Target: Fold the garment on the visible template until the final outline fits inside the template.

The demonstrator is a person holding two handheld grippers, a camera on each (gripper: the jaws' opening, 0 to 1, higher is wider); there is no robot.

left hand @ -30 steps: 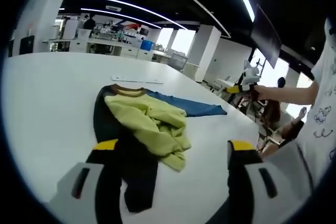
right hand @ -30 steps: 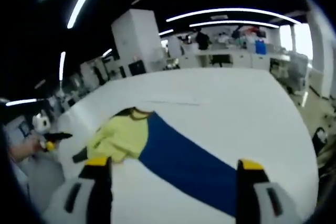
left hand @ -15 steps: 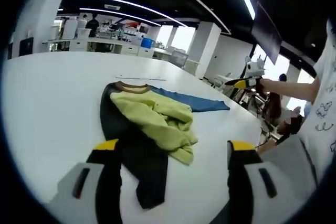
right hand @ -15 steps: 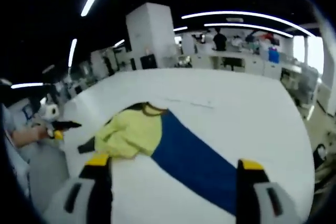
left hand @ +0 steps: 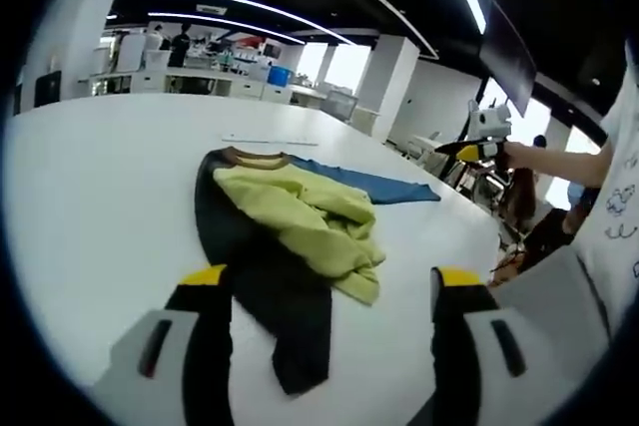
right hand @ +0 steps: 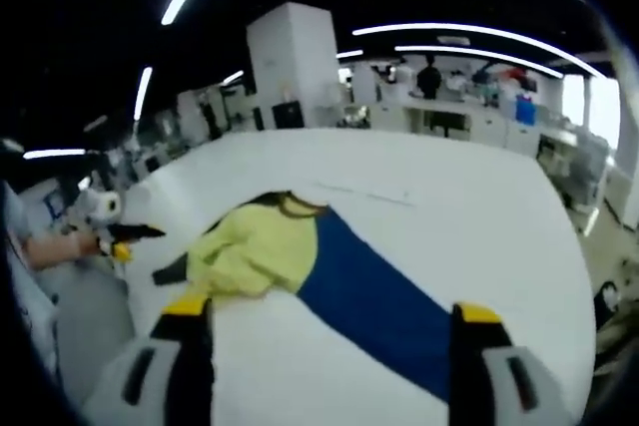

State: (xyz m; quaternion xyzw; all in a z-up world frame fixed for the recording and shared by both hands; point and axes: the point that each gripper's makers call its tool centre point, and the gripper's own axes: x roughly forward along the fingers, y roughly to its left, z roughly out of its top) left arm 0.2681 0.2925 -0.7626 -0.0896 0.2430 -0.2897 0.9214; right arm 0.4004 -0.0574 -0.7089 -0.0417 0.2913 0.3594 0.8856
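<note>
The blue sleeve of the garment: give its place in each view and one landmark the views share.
Left gripper view: the blue sleeve runs right from the garment's collar, beyond the crumpled yellow part, above centre.
Right gripper view: the blue sleeve stretches from centre to lower right, toward the right tool's right jaw.
Shared landmark: the brown collar, at the sleeve's root in both.

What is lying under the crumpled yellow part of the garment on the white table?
In the left gripper view, the yellow part lies bunched on a dark panel. A blue sleeve comes out behind it. How the cloth is layered beneath the bunch is covered, as is the table there.
</note>
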